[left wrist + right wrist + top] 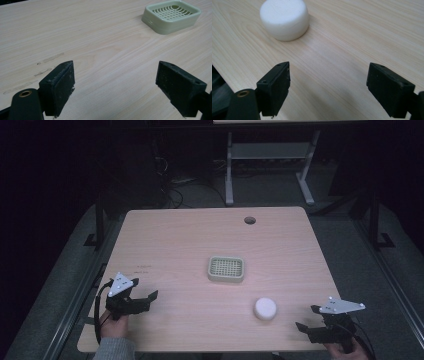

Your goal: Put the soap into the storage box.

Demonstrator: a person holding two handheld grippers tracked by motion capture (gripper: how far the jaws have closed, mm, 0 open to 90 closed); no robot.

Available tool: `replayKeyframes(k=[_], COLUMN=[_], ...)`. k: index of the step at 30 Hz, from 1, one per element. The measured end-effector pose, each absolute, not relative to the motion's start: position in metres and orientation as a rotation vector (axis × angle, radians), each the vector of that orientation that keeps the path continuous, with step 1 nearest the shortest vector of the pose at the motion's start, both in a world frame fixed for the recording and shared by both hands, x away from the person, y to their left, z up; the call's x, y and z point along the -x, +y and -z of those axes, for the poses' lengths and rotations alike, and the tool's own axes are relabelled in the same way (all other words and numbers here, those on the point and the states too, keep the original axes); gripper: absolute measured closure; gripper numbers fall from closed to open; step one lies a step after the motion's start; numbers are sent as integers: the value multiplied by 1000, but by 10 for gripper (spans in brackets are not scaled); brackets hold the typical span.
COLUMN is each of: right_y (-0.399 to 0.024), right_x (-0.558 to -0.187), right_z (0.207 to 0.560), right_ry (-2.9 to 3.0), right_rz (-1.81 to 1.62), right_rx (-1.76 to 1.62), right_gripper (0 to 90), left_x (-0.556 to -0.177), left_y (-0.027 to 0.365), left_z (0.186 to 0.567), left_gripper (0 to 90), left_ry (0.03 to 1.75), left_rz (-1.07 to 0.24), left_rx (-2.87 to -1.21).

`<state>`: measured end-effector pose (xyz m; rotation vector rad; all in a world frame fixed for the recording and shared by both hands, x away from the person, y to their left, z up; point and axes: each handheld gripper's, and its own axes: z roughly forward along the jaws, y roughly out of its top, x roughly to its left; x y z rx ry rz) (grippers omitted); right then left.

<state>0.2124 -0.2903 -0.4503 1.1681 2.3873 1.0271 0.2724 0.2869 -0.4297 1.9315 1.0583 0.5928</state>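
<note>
The pale green slatted dish (226, 269) sits near the middle of the wooden table (175, 240), and its grid floor holds nothing. The white round block (265, 308) lies on the bare wood a little nearer the person than the dish and toward its right, apart from it. The right gripper (307, 319) rests further right of the block, near the table edge, jaws spread wide with nothing between them; the block (284, 19) lies ahead of them. The left gripper (145, 299) hovers well left of the dish, jaws likewise released and empty, aimed toward the dish (172, 16).
</note>
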Motion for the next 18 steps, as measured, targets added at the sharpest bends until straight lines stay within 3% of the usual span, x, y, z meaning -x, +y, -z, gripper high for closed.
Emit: replayKeyframes(k=[18], right_y=[-253], right_x=[-236], right_z=[418], right_ry=[2582], right_rz=[-883], right_rx=[-1037], right_gripper=[152], left_x=[-271], left_y=[286], left_z=[430], left_gripper=[152], left_ry=[1046], left_rz=[-593], left_rx=[-1932])
